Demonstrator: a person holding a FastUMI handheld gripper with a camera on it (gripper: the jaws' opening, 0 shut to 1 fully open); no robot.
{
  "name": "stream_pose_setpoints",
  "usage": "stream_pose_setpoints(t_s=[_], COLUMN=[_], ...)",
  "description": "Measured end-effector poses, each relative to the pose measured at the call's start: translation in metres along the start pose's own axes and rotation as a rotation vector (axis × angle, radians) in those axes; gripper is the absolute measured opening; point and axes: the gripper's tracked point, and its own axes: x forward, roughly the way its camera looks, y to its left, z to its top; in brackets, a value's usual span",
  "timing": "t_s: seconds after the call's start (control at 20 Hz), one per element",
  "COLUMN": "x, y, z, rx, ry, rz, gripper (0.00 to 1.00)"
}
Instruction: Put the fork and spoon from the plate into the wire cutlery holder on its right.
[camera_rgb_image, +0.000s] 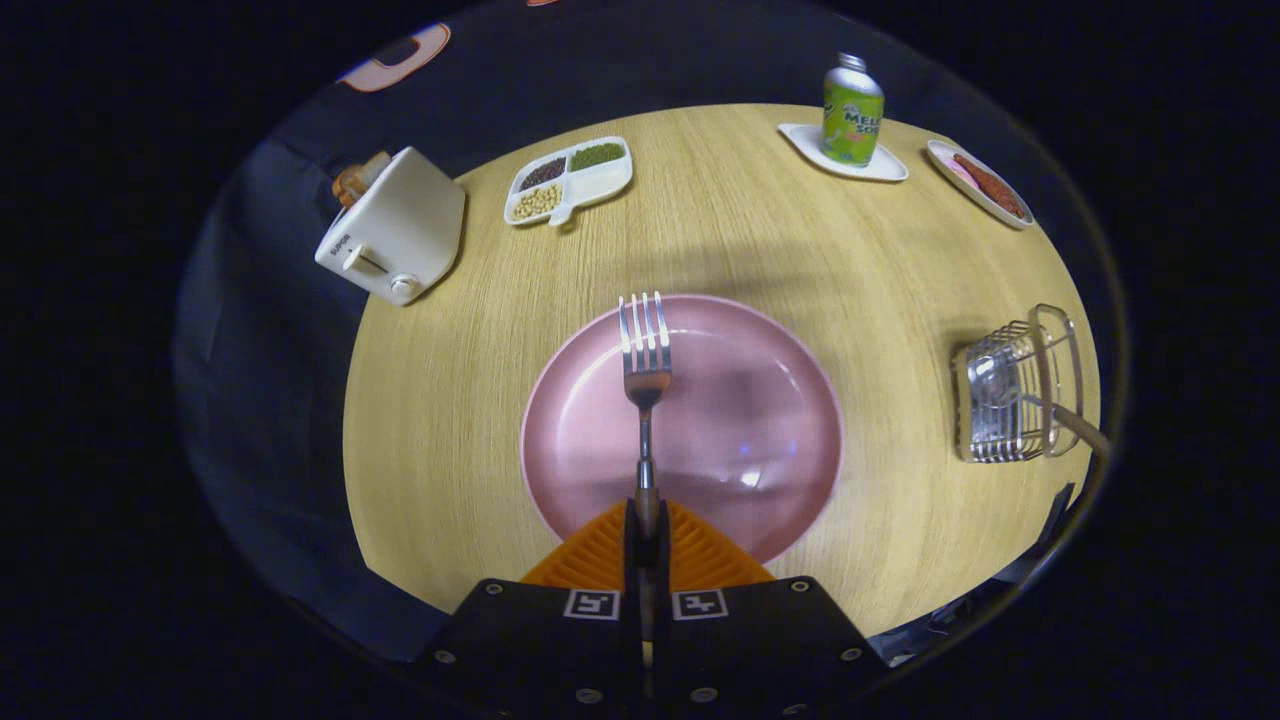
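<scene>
- On the round wooden surface (720, 220), the pink plate (740, 420) lies bare beneath my tool (646, 540).
- My tool pinches the fork (645, 360) by its handle, tines forward, ready for the wire cutlery holder (1010, 400) to the right, where a spoon (1040, 405) seemingly already rests.

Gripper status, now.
Gripper: shut on the silver metal fork's handle, holding it above the round pink plate.

I read "SUPOR" on the side of the toaster (393, 228) and "MEL… SO…" on the green bottle (852, 112).
</scene>
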Motion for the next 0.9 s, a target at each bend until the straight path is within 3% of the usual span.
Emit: stream_pose_setpoints(t_s=[0.35,0.55,0.9], x=[-0.077,-0.105,-0.124], y=[-0.110,-0.174,-0.220], z=[0.030,0.023,0.012], rx=[0.039,0.006,-0.100], ry=[-0.071,-0.017,0.140], rz=[-0.121,-0.188,-0.207], gripper=[0.05,0.05,0.05])
